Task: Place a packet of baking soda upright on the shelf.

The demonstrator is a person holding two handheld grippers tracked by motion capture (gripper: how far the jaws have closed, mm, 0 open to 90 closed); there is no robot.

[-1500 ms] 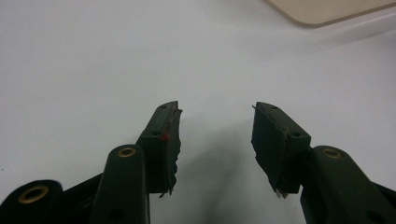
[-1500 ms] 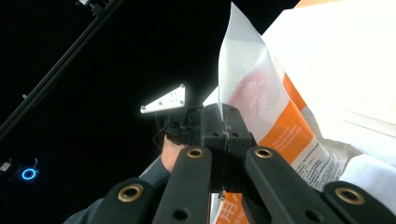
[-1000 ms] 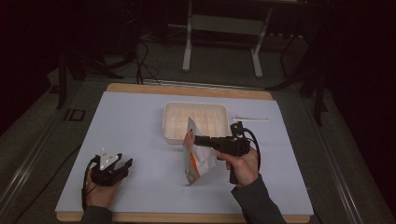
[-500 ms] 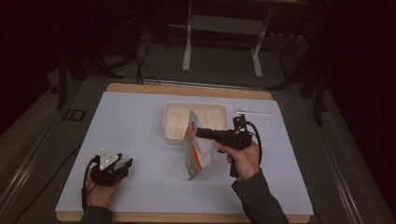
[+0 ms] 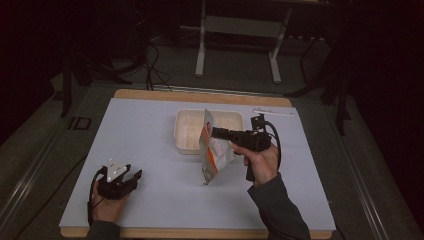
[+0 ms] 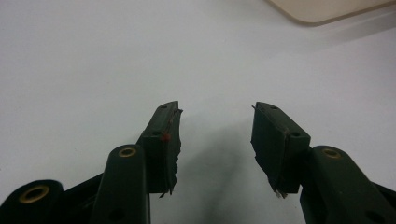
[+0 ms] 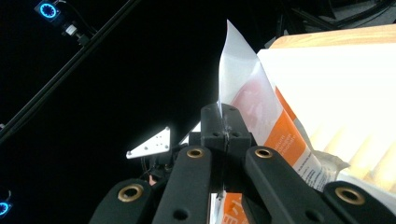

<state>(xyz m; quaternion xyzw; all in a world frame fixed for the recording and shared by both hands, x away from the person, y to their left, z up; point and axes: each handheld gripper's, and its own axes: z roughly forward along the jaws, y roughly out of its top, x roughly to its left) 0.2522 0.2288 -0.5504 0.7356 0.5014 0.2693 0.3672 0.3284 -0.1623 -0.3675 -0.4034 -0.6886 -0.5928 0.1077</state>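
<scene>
A flat pouch (image 5: 214, 152), white with an orange panel, hangs upright over the middle of the bench, its bottom corner touching or just clear of the white surface; which of the two cannot be told. Its top rises in front of the near edge of a shallow cream tray (image 5: 182, 142) that sits toward the far edge of the bench. The right gripper (image 5: 214, 132) grips the pouch on its side edge near the top, jaws clenched on the film; in the right gripper view the black jaws (image 7: 225, 122) meet with the pouch's seam pinched between them and the tray's ribbed floor to the right.

The step in hand looks like carrying the pouch toward the tray, perhaps to lay it inside. To do that well, the grip should stay firm on the seam, since thin film can slide out of a narrow pinch. The pouch would need lifting enough for its lower corner to pass over the tray's near rim without catching, then tipping flat before letting go, so it settles inside rather than leaning on the wall.

The left gripper (image 5: 120, 179) rests at the bench's near left corner, well apart from the pouch, its jaws spread wide with nothing between them over the bare white bench (image 6: 93, 56).
</scene>
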